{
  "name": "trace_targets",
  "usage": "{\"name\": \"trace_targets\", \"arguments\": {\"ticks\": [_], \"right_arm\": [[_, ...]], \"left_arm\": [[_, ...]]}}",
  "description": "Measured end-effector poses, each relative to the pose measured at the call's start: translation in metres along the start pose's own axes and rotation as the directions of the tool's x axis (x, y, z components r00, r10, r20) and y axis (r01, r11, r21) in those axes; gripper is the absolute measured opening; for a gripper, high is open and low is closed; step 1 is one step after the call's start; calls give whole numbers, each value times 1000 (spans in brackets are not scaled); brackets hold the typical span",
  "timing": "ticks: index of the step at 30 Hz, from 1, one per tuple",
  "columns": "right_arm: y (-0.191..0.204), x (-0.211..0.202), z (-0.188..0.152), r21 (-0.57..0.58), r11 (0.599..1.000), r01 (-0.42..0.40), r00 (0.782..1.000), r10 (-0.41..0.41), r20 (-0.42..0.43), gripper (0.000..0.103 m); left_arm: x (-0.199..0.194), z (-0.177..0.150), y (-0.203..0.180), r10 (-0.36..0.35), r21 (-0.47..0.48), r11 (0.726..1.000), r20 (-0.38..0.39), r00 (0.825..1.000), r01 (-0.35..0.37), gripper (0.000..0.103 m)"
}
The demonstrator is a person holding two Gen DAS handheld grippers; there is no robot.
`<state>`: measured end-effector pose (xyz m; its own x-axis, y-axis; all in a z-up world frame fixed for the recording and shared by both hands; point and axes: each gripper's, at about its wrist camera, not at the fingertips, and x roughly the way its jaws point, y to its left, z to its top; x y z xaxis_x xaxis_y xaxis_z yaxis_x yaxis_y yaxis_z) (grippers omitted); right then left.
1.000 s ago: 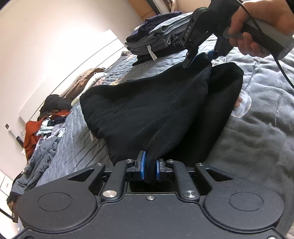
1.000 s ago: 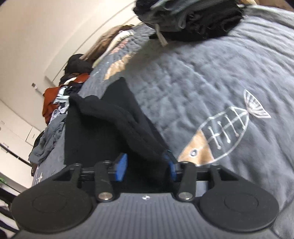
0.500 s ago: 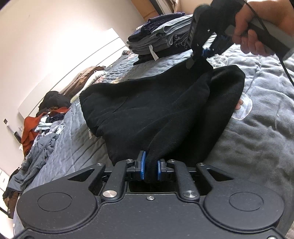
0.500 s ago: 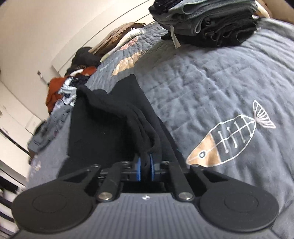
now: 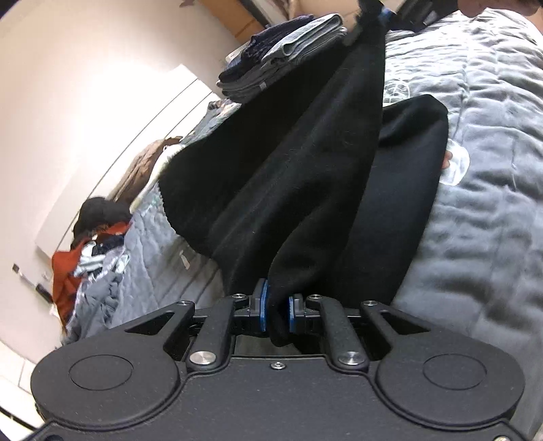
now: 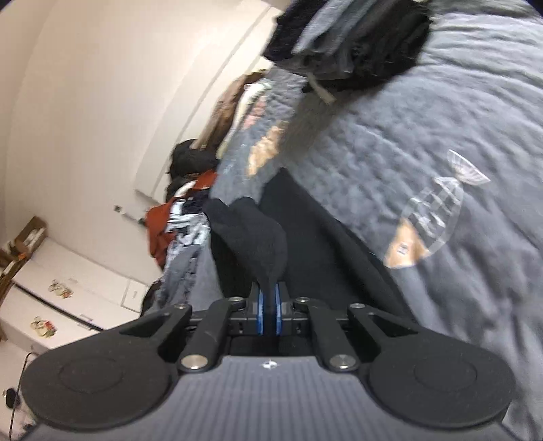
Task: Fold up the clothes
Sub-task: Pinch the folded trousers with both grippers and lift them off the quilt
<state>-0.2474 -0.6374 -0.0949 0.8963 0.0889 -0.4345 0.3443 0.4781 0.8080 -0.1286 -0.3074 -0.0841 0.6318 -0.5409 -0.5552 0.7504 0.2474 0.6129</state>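
- The left gripper (image 5: 275, 310) has its fingers (image 5: 260, 305) pinched onto a bunched corner of the black garment (image 5: 305, 163); the cloth fills the gap between the blue pads.
- The right gripper (image 6: 268, 313) has its fingers (image 6: 259, 312) pressed nearly together on a thin fold of the garment (image 6: 251, 234).
- In the left wrist view the right gripper (image 5: 381, 15) shows at the top edge, gripping the far corner of the garment, though most of it is cut off by the frame.
- The garment is lifted between the two grippers, its upper edge stretched in a line from one to the other, and the rest hangs in folds toward the bed (image 5: 482, 210).
- A lower layer of the garment (image 5: 407, 176) lies flat on the grey quilt (image 6: 407, 142), beside a pale fish print (image 5: 454, 166).
- In the right wrist view a fish print (image 6: 427, 217) with a tan head lies on the quilt, right of the garment.
- A stack of folded clothes (image 5: 281, 61) sits farther back on the bed, apart from the garment; the same stack (image 6: 346, 44) is blurred in the right wrist view.
- A heap of loose clothes (image 5: 91, 264), orange and grey among them, lies at the far left side of the bed near the wall (image 5: 85, 101).
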Motion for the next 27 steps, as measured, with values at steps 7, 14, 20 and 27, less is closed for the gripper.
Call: {"name": "trace_targets", "arguments": {"ticks": [7,14,20,27], "right_arm": [[-47,31,-16,-16,978,207,975,-208,-80,6],[-20,-8,-8,-39,994,104,995,-103,10,6],[-31,7,-17,-119,968,220,974,-224,-22,6],[-28,20,-27,-206,928,310,949,-315,9,14]], "left_arm": [[5,-7,-31,-7,208,978,-33,999,14,12],[-23,7,3,39,48,998,98,994,-44,11],[9,-5,-39,-28,193,981,-5,1000,29,16],[0,-1,-29,-54,159,986,-23,998,57,30]]}}
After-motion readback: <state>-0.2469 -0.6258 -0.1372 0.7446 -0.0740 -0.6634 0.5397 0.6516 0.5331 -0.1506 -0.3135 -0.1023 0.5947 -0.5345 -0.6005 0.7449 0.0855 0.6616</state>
